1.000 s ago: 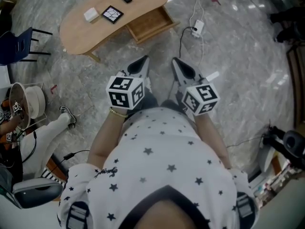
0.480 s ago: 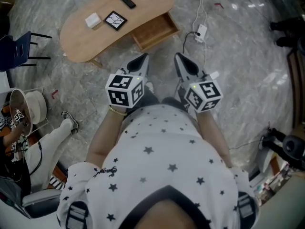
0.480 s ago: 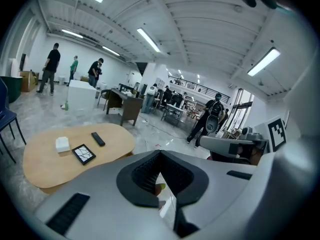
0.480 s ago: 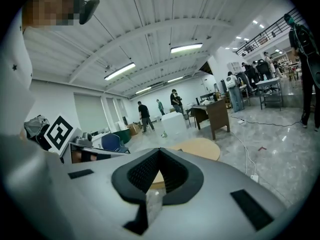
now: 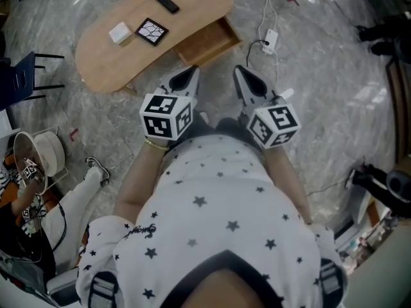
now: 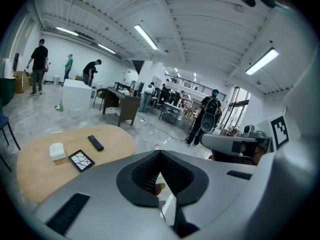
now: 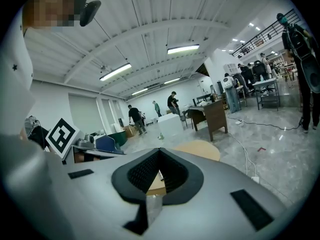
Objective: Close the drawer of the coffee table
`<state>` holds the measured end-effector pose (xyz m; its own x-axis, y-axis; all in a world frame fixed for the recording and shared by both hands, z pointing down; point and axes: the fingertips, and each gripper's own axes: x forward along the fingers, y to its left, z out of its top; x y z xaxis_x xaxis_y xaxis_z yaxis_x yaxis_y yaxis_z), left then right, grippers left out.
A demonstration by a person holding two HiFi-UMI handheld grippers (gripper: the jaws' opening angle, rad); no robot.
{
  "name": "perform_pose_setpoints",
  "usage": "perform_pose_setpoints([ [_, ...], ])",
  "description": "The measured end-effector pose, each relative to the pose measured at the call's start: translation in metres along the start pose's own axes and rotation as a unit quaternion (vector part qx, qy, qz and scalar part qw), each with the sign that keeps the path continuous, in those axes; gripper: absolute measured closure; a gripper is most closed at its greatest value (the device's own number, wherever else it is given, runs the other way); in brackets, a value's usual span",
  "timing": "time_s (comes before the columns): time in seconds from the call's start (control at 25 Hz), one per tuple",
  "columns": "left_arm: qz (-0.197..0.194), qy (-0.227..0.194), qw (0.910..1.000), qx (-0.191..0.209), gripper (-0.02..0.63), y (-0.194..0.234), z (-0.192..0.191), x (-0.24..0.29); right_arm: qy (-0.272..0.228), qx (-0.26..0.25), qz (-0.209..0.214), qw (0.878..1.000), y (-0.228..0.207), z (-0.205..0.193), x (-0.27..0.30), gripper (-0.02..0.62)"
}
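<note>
The light wooden coffee table (image 5: 109, 50) stands at the top left of the head view, and its drawer (image 5: 207, 41) is pulled out towards me. My left gripper (image 5: 188, 76) and right gripper (image 5: 241, 76) are side by side in the air just short of the drawer front. Both are shut with nothing held, and neither touches the drawer. The left gripper view looks past my left gripper (image 6: 160, 153) at the table (image 6: 35, 166). The right gripper view shows my right gripper (image 7: 159, 151) with a corner of the table (image 7: 199, 149) beyond it.
On the table lie a black remote (image 5: 166, 2), a white box (image 5: 119, 32) and a black tile (image 5: 152, 31). A white power strip (image 5: 270, 40) with cables lies on the marble floor right of the drawer. A blue chair (image 5: 22, 76) stands at the left, with a seated person's leg (image 5: 77, 191) below it.
Both grippers have come closer to the open drawer, still shut and side by side. The table sits slightly lower in the head view than before.
</note>
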<state>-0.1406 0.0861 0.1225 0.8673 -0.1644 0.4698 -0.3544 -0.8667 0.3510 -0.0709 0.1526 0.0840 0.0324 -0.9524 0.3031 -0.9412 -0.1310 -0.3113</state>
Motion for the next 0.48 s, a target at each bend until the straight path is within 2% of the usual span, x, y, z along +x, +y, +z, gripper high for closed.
perform_pose_setpoints([
  [0.28, 0.002, -0.002, 1.0000, -0.005, 0.598, 0.005, 0.010, 0.005, 0.004, 0.003, -0.008, 1.000, -0.013, 0.007, 0.008, 0.588],
  [0.48, 0.020, -0.007, 0.9996, -0.017, 0.598, 0.014, 0.014, 0.010, 0.014, 0.000, 0.002, 1.000, -0.025, 0.012, 0.020, 0.588],
])
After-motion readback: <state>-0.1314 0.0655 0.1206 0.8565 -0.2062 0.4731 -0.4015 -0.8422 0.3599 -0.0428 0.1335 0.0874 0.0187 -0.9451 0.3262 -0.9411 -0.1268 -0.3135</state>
